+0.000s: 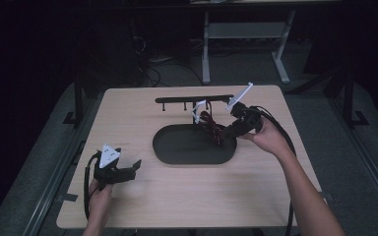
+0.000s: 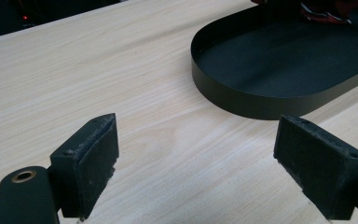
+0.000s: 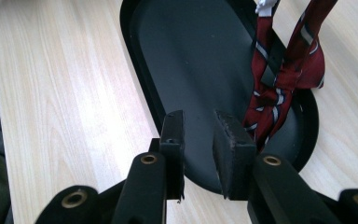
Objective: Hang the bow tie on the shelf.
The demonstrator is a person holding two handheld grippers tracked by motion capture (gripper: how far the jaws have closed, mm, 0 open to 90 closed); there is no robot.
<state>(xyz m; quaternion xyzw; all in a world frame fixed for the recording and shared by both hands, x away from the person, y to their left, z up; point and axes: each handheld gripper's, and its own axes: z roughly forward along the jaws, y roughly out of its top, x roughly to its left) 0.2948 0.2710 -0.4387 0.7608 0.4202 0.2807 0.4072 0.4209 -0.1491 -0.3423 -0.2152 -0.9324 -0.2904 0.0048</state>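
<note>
Looking along the right gripper (image 3: 199, 140), narrow jaws hold nothing beside a red striped tie (image 3: 279, 88) draped into the black oval tray (image 3: 140, 88); overhead, the left gripper (image 1: 128, 171) gapes wide near the table's (image 1: 187, 201) left edge.

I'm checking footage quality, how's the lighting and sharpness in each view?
High view: dim, dark surroundings, soft detail on the tie. Left gripper view: bright, the table sharp. Right gripper view: the tray clear, pale glare on the wood.

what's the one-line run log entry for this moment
right hand-held gripper: open, beside red striped tie | tie: in black tray | left hand-held gripper: open, over bare table
</note>
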